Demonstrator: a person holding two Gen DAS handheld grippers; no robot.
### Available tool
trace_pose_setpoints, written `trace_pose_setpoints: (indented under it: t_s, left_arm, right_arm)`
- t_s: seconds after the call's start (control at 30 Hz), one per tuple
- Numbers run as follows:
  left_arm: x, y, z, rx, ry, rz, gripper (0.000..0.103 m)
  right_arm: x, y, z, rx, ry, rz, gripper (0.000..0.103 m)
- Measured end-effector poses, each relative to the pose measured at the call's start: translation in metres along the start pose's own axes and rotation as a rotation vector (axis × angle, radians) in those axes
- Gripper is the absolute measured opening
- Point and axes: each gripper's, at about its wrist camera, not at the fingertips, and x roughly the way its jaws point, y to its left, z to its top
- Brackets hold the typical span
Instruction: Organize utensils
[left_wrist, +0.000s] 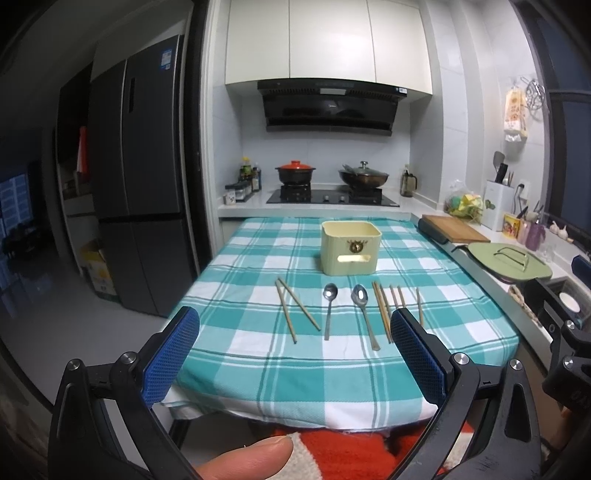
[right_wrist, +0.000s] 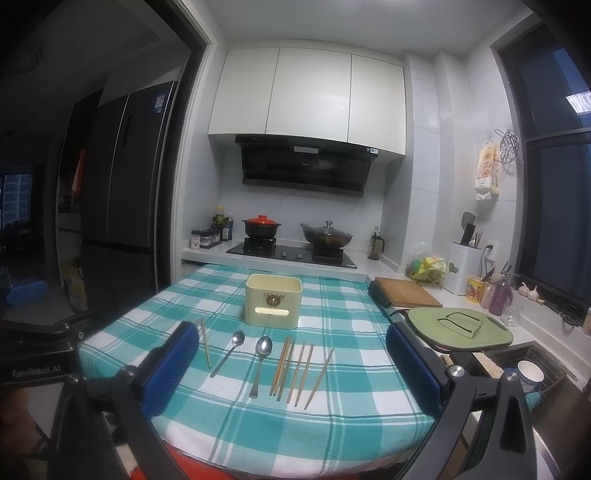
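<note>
A cream utensil holder (left_wrist: 350, 248) (right_wrist: 272, 302) stands upright on a teal checked tablecloth (left_wrist: 258, 369) (right_wrist: 332, 421). In front of it lie two metal spoons, a small one (left_wrist: 328, 308) (right_wrist: 229, 352) and a larger one (left_wrist: 365, 315) (right_wrist: 260, 363), side by side. A pair of wooden chopsticks (left_wrist: 295, 310) lies left of them; one of these shows in the right wrist view (right_wrist: 205, 343). Several more chopsticks (left_wrist: 386, 310) (right_wrist: 299, 373) lie to the right. My left gripper (left_wrist: 295, 354) and right gripper (right_wrist: 291, 365) are open, empty, held back above the table's near edge.
A stove (left_wrist: 332, 197) with a red-lidded pot (left_wrist: 295, 171) and a wok (left_wrist: 364, 177) stands behind the table. A counter on the right holds a wooden board (right_wrist: 406, 291), a green lid (right_wrist: 461, 326) and a sink (right_wrist: 524, 373). A dark fridge (left_wrist: 136, 184) stands left.
</note>
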Motion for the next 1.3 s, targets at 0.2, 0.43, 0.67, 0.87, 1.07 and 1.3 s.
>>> trace_pose_setpoints:
  t_s: [0.2,0.43,0.67,0.87,1.07,1.3]
  left_arm:
    - [0.002,0.001,0.003,0.007,0.0,0.0,0.103]
    - [0.003,0.0,0.004,0.012,-0.002,0.005,0.103]
    - [0.004,0.0,0.004,0.016,-0.001,0.003,0.103]
    - [0.006,-0.002,0.004,0.026,0.004,0.006,0.103]
    - [0.008,-0.007,0.004,0.033,0.009,0.005,0.103]
    - [0.011,-0.009,0.005,0.044,0.021,0.005,0.103]
  right_arm:
    - [0.003,0.001,0.002,0.003,0.012,0.002,0.103]
    - [0.008,0.003,0.004,0.007,0.014,0.004,0.103]
    - [0.008,-0.004,-0.001,0.01,0.019,0.014,0.103]
    - [0.011,-0.004,-0.002,0.014,0.023,0.014,0.103]
    - [0.013,-0.006,-0.006,0.021,0.029,0.018,0.103]
    - [0.017,-0.011,-0.009,0.036,0.039,0.017,0.103]
